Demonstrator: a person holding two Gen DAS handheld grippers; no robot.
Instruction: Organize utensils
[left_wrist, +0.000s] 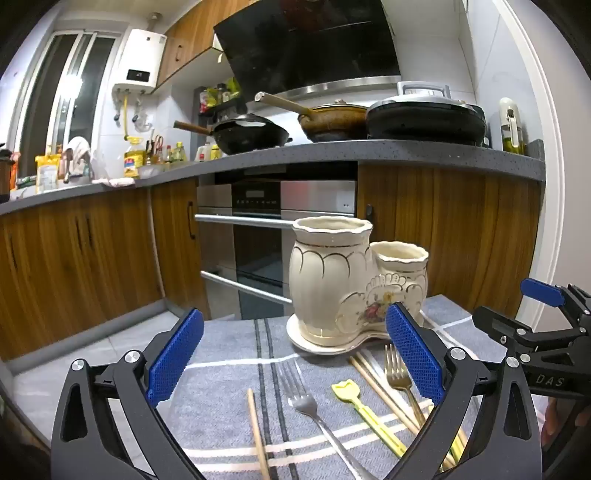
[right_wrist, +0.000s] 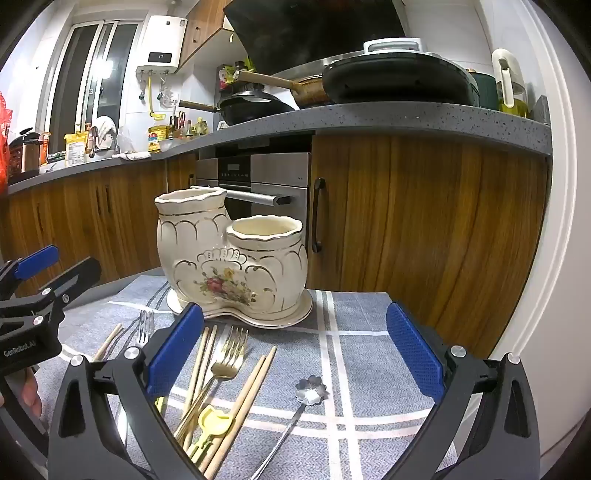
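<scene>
Both your left gripper (left_wrist: 295, 354) and right gripper (right_wrist: 295, 350) are spread, holding nothing. The silver fork (left_wrist: 308, 402) is thin, stiff and slippery; pinch its handle middle.

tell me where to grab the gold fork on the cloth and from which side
Take the gold fork by its narrow neck just behind the tines, coming down from above with the open right gripper, jaws across the handle. It lies flat on the cloth, so no side gets under it, and further back wooden chopsticks and a yellow utensil crowd the handle.
</scene>
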